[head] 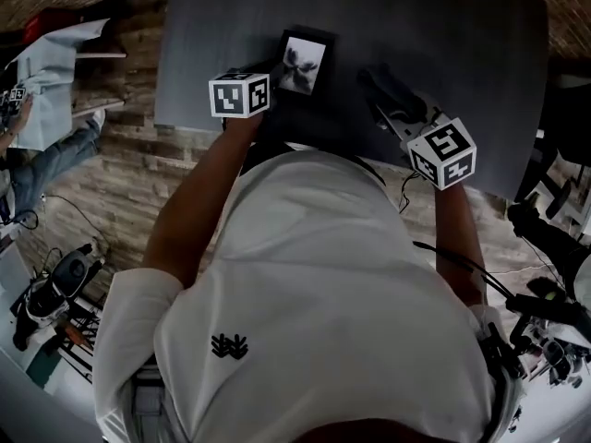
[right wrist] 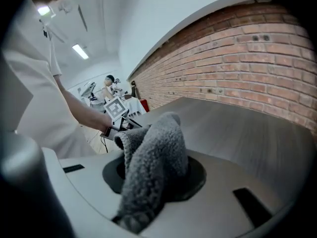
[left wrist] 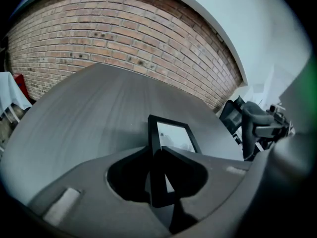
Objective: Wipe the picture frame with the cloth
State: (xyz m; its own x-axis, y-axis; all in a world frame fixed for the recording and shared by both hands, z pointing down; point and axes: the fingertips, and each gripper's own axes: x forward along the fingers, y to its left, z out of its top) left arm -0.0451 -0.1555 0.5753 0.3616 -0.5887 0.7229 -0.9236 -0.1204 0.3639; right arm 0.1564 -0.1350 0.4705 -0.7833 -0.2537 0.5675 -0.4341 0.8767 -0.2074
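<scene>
The black picture frame (head: 303, 63) holds a pale print of a dark flower and sits over the grey table (head: 434, 26). My left gripper (head: 275, 79) grips the frame's near edge. In the left gripper view the frame (left wrist: 173, 132) runs away from the jaws, and my left gripper (left wrist: 159, 157) is shut on its dark edge. To the right, my right gripper (head: 390, 98) carries the grey fleecy cloth (head: 386, 83). In the right gripper view the cloth (right wrist: 154, 155) bulges up out of the jaws and hides them. My right gripper (right wrist: 156, 175) is shut on it.
A brick wall (left wrist: 114, 43) stands behind the table (left wrist: 84, 118). A dark chair (left wrist: 250, 120) is at its far right end. A seated person (head: 42, 160) and floor equipment (head: 51, 293) are at the left, with more gear (head: 545, 293) at the right.
</scene>
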